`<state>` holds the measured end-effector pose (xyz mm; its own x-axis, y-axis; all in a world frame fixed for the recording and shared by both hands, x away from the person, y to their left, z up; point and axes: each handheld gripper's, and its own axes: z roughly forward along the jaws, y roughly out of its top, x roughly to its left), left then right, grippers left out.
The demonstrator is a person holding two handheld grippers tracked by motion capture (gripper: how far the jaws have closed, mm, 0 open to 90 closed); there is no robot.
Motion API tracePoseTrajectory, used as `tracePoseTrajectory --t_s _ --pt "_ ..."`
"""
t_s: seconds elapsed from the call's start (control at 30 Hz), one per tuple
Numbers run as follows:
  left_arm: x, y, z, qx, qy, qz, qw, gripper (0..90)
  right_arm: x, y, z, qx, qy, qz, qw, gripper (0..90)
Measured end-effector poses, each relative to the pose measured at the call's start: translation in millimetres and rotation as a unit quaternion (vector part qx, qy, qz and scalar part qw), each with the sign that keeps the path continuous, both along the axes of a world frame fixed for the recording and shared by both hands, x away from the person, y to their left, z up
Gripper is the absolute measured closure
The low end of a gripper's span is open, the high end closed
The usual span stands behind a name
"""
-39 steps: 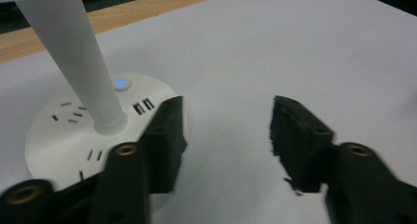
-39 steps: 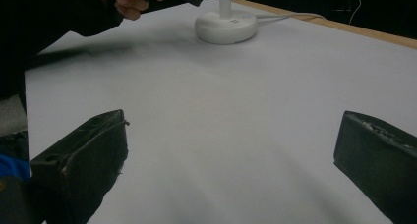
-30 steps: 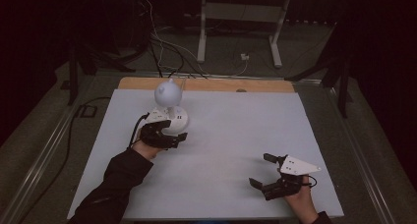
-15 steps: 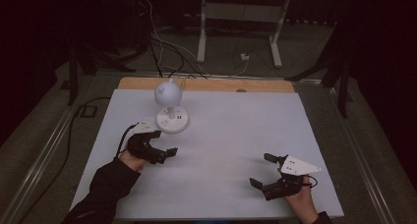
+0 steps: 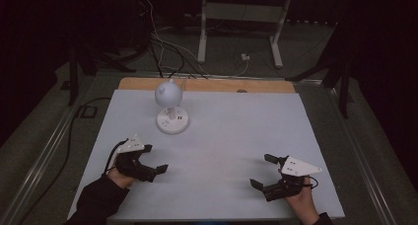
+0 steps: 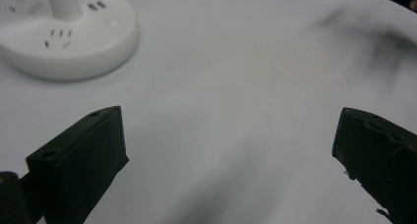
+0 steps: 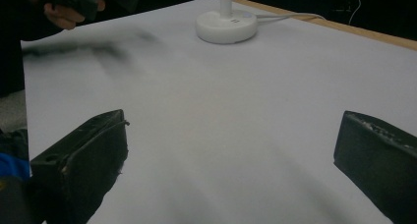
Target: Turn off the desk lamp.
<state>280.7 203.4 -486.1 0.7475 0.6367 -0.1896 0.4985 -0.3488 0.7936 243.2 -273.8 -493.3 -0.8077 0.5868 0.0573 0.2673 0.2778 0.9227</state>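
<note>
A small white lamp (image 5: 168,93) with a round head stands on a round base (image 5: 172,121) that carries sockets, at the back left of the white table top (image 5: 231,131). My left gripper (image 5: 156,158) is near the front left, well short of the base and apart from it. Its jaws have opened wider within the last second and hold nothing. In the left gripper view the base (image 6: 74,42) lies at the upper left, beyond the spread jaws of that gripper (image 6: 228,150). My right gripper (image 5: 259,170) rests open and empty at the front right; its own view shows the base (image 7: 226,25) far off.
A wooden strip (image 5: 207,84) runs along the table's back edge, and the lamp's cable (image 7: 295,16) trails over it. Behind the table stand a white metal frame (image 5: 236,13) and loose cables on the floor. A metal rail (image 5: 49,146) borders the left side.
My left gripper has drawn back from the lamp's base toward the front left of the table. The right gripper has kept still.
</note>
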Motion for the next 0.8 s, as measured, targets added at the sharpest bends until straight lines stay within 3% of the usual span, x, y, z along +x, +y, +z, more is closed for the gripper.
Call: tracePoseTrajectory --t_s 0.3,0.43,0.57,0.8 --pt "-20.3 24.0 -12.7 0.001 0.013 0.013 0.9998 0.5 0.1 1.4 -0.3 -0.004 -0.001 0.002 1.0 0.0" --pt "-27.9 31.7 -18.5 0.0 0.001 0.018 0.9998 0.6 -0.2 1.1 -0.3 -0.004 0.002 0.001 1.0 0.0" --pt "-30.2 33.6 -24.2 0.012 -0.006 0.013 0.9998 0.6 0.5 1.2 -1.0 -0.003 0.004 0.001 1.0 0.0" --pt "-28.3 31.3 -26.7 0.023 0.0 0.004 0.9997 0.6 0.7 1.5 -1.3 -0.005 0.005 0.001 1.0 0.0"
